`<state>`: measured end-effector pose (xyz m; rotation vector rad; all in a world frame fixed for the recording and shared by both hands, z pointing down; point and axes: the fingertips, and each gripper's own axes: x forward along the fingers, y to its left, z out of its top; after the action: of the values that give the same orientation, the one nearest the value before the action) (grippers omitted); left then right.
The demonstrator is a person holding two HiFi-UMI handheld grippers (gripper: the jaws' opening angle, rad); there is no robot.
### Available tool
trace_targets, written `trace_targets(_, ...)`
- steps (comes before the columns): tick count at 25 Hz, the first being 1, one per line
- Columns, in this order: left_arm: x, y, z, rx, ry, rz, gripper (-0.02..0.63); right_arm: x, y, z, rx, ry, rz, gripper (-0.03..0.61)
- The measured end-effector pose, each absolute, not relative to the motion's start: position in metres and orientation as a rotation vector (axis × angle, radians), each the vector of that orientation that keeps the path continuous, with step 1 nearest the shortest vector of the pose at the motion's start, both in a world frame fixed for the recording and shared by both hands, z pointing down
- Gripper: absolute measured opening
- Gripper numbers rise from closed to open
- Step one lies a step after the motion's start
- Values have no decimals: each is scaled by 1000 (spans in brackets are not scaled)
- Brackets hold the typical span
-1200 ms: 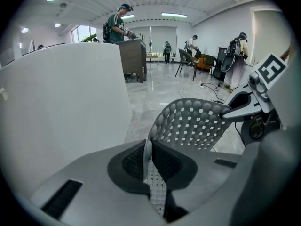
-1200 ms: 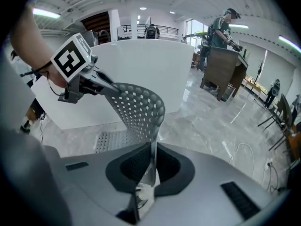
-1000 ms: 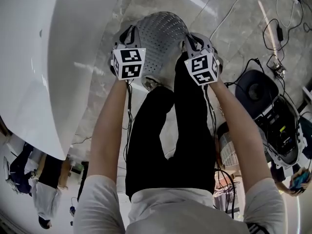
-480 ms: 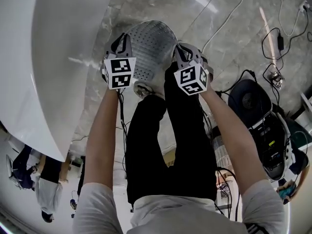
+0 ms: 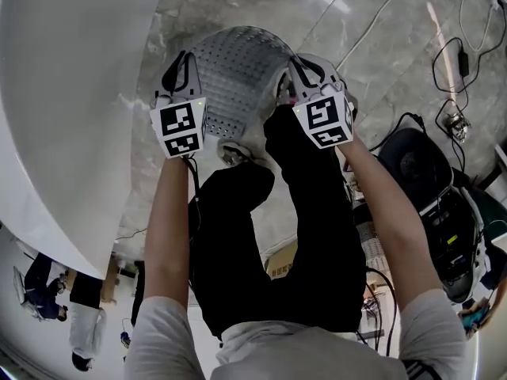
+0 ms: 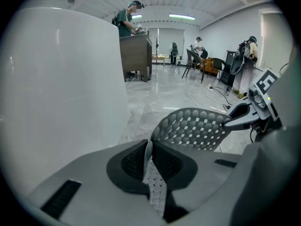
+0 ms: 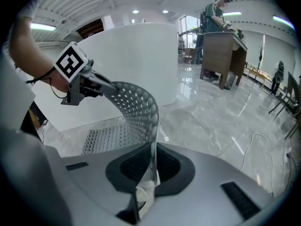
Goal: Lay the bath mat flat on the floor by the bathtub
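A grey perforated bath mat (image 5: 238, 74) hangs bowed between my two grippers, above the marble floor and right of the white bathtub (image 5: 71, 93). My left gripper (image 5: 181, 74) is shut on the mat's left edge; the mat (image 6: 197, 126) arches away from its pads toward the other gripper. My right gripper (image 5: 305, 77) is shut on the mat's right edge, and in the right gripper view the mat (image 7: 136, 107) curves up and left, with its lower part lying toward the floor by the tub (image 7: 127, 65).
The person's black-trousered legs (image 5: 277, 236) stand just behind the mat. Cables (image 5: 444, 62) and dark equipment (image 5: 432, 196) lie on the floor to the right. People and a brown cabinet (image 6: 136, 55) stand farther off in the room.
Both grippers have spread a little farther apart with the mat between them, the left one moving left toward the tub. The mat looks stretched wider.
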<state>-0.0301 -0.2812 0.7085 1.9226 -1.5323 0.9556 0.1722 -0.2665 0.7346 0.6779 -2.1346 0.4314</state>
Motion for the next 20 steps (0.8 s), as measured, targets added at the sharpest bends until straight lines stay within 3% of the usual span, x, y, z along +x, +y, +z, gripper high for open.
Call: trace_targets(20, -37, -269, 761, 2304, -1573, 797, 26, 149, -270, 763, 824, -2380, 150, 25)
